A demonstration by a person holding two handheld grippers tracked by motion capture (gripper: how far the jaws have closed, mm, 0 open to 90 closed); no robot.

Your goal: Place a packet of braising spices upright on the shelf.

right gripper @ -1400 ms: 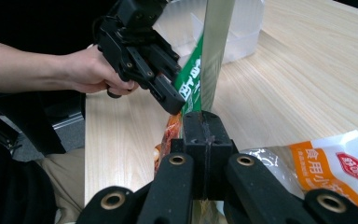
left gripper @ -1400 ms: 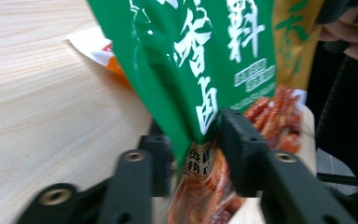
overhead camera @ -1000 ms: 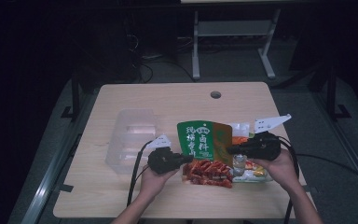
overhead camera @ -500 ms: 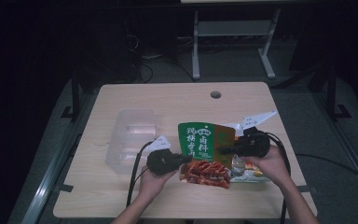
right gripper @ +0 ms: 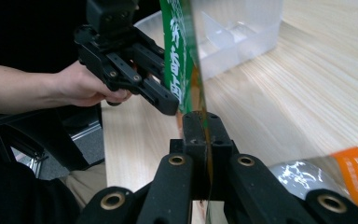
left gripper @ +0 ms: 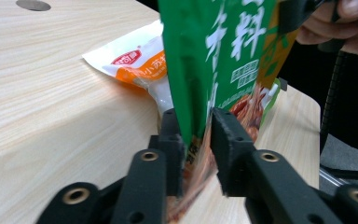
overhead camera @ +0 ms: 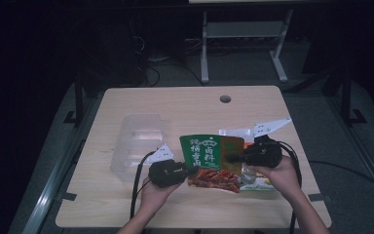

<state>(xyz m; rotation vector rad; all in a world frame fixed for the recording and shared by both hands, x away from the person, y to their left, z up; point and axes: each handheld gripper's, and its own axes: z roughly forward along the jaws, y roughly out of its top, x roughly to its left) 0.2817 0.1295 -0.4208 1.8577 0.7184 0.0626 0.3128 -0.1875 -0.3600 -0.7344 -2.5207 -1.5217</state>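
Near the desk's front edge: green printed foil pouch [overhead camera: 209, 158] being held between two grippers.
Right gripper [right gripper: 200, 140] is clamping the pouch edge with jaws closed; left gripper [left gripper: 196, 140] is straddling the opposite edge, its jaws having just been opening, pads slightly apart from the foil.

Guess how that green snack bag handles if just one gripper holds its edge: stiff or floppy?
Probably floppy: the green snack bag is thin film, and it bends where the right gripper pinches its edge. Likely light, since it hangs above the table between edge grips. The glossy film may slip; the left gripper has just been opening around it.
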